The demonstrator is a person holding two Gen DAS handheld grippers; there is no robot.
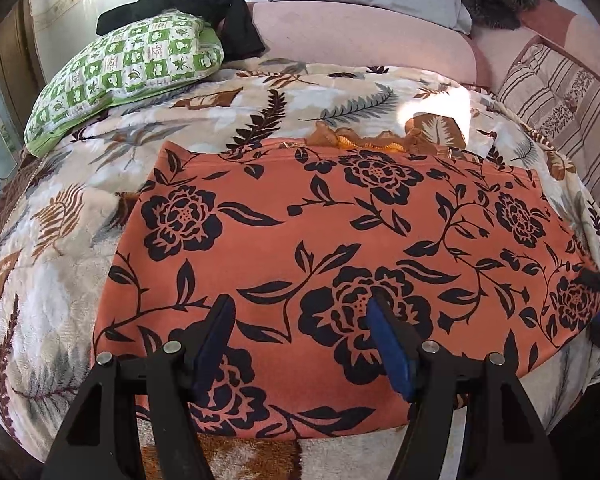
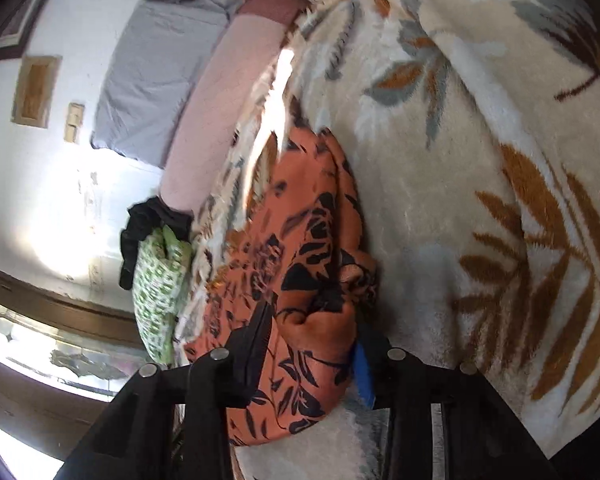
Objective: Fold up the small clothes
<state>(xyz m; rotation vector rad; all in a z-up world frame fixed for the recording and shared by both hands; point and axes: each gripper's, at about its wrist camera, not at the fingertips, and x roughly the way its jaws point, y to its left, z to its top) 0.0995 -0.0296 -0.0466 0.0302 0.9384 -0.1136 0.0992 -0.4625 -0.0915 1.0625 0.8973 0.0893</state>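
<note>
The left claw [image 1: 300, 320] hangs open over the near part of the orange flowered cloth [image 1: 340, 232], gripping nothing. The right claw [image 2: 312, 344] is closed on a bunched edge of it, at about three o'clock. The cloth lies on the fleecy blanket [image 1: 60, 240]; it looks soft, light and limp, best taken by corners. The far hem's underside, at twelve o'clock, is hidden.
</note>
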